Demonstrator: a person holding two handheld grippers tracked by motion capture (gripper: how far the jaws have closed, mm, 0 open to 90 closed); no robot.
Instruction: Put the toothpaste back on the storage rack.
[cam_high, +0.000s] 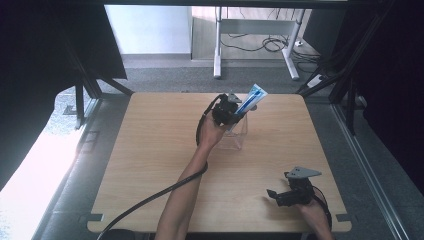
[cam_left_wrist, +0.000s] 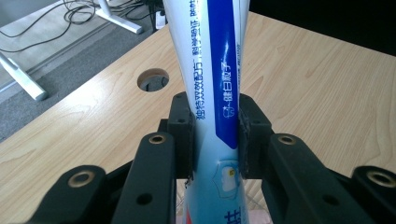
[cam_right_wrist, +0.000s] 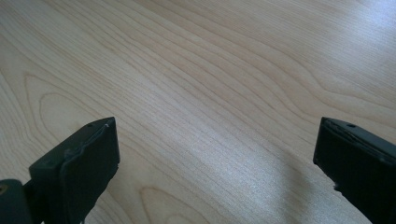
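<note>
A blue and white toothpaste tube (cam_high: 251, 100) (cam_left_wrist: 215, 79) slants up to the right, its lower end inside a clear plastic box (cam_high: 236, 134) near the table's far middle. My left gripper (cam_high: 234, 114) (cam_left_wrist: 215, 140) is shut on the tube, both pads pressing its sides just above the box. My right gripper (cam_high: 274, 196) (cam_right_wrist: 215, 158) rests low near the table's front right edge, open wide, with only bare wood between its jaws.
The light wooden table (cam_high: 150, 165) has a round cable hole (cam_left_wrist: 153, 79) near its far edge. Beyond it stand white desk legs (cam_high: 218, 50) and loose cables (cam_high: 270, 44) on grey floor. Dark frame posts (cam_high: 345, 85) flank the table.
</note>
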